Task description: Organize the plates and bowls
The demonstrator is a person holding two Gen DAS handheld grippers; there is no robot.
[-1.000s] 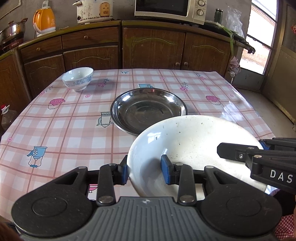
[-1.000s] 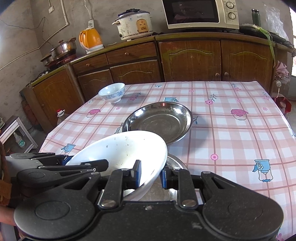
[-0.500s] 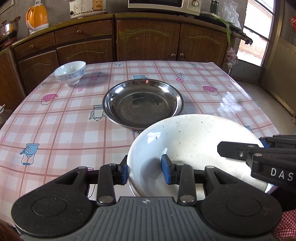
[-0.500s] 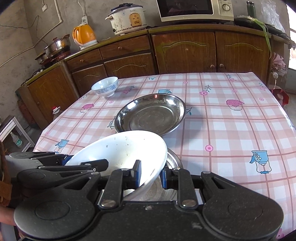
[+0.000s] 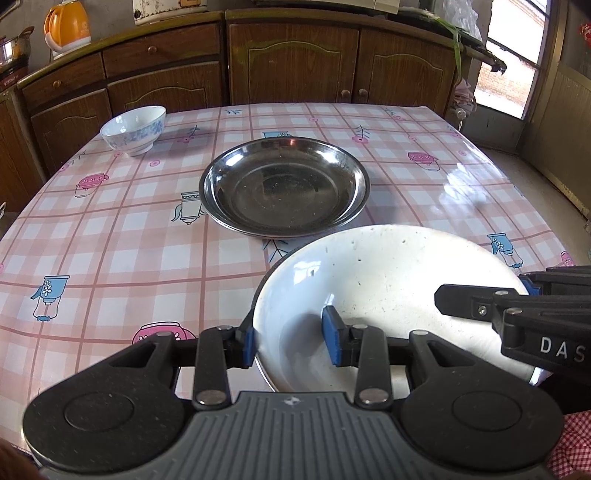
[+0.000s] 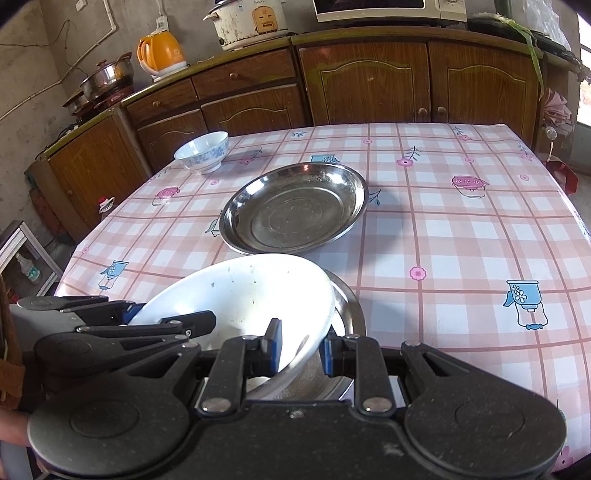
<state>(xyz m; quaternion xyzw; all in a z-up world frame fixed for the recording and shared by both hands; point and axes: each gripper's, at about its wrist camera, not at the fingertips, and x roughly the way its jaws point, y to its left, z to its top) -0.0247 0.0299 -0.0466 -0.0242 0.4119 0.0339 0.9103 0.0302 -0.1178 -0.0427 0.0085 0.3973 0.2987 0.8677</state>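
Note:
A white plate (image 5: 388,291) is held tilted between both grippers near the table's front edge. My left gripper (image 5: 290,341) is shut on its left rim and my right gripper (image 6: 301,350) is shut on its right rim. In the right wrist view the white plate (image 6: 240,295) sits over a smaller steel dish (image 6: 347,306), partly hidden beneath it. A large steel plate (image 5: 284,188) lies in the table's middle, also in the right wrist view (image 6: 295,206). A small blue-patterned white bowl (image 5: 133,129) stands at the far left, also in the right wrist view (image 6: 202,151).
The table has a pink checked cloth (image 5: 110,229). Brown cabinets (image 6: 369,81) run behind it, with an orange kettle (image 6: 160,55), a rice cooker (image 6: 247,22) and pots (image 6: 107,75) on top. A stool (image 6: 22,251) stands left of the table.
Both grippers have risen and pulled back a little with the white plate in them, so the table looks lower and farther. The steel plate and small bowl have not moved.

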